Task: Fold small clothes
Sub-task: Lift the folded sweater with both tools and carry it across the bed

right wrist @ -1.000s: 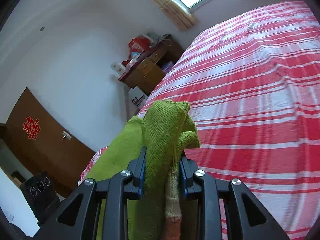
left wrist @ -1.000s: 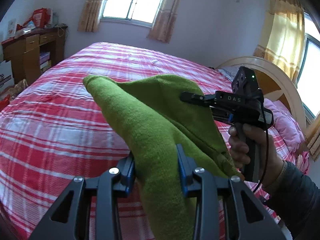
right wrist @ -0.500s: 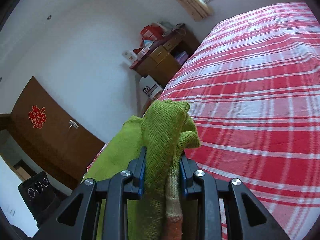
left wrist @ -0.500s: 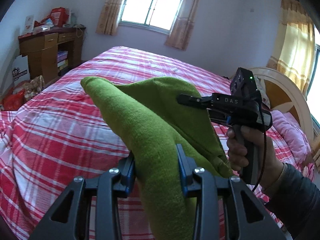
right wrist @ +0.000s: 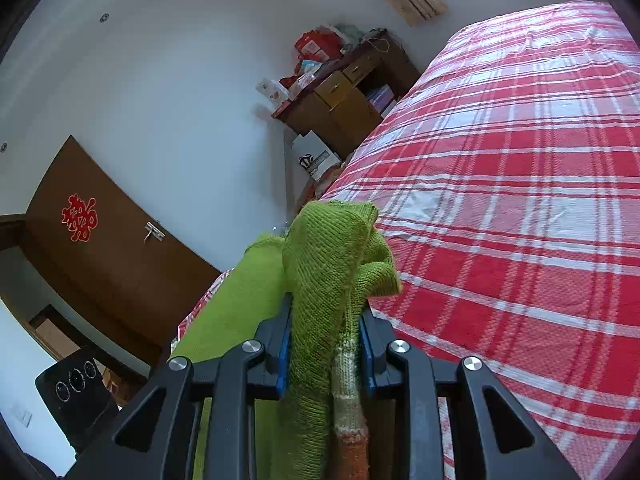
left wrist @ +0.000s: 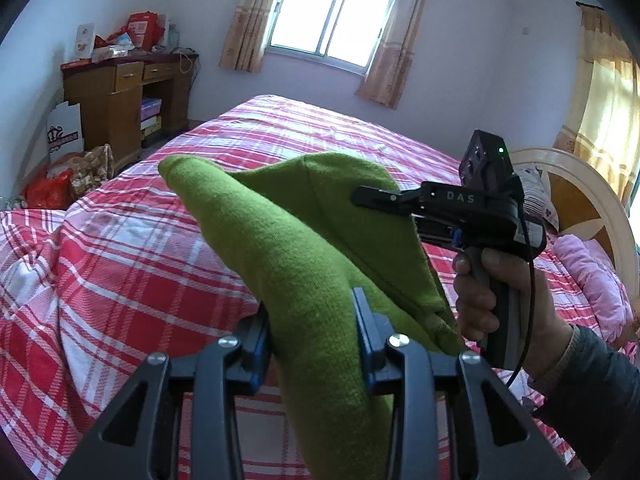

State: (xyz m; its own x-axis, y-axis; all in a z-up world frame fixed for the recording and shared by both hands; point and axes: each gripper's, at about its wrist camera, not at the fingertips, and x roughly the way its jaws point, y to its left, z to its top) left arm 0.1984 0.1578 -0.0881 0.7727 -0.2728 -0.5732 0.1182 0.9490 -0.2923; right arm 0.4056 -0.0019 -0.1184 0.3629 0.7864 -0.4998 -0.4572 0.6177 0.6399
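A small green knitted garment (left wrist: 280, 240) hangs in the air between both grippers, above a red and white plaid bed (left wrist: 120, 240). My left gripper (left wrist: 314, 316) is shut on one bunched part of it. My right gripper (right wrist: 325, 320) is shut on another bunched part (right wrist: 324, 264), where a white and orange striped edge (right wrist: 348, 392) shows. In the left wrist view the right gripper (left wrist: 374, 200) sits to the right, held by a hand, its fingers closed on the garment's far side.
The plaid bed (right wrist: 520, 200) fills the space below. A wooden desk (left wrist: 120, 92) with red bags stands at the far left by the wall. A headboard (left wrist: 580, 208) and pink pillow (left wrist: 592, 280) lie at the right. A brown door (right wrist: 100, 248) is behind.
Both grippers still hold the garment. The left wrist view has swung so the desk and window sit more central; the right wrist view has tilted, showing more wall and door.
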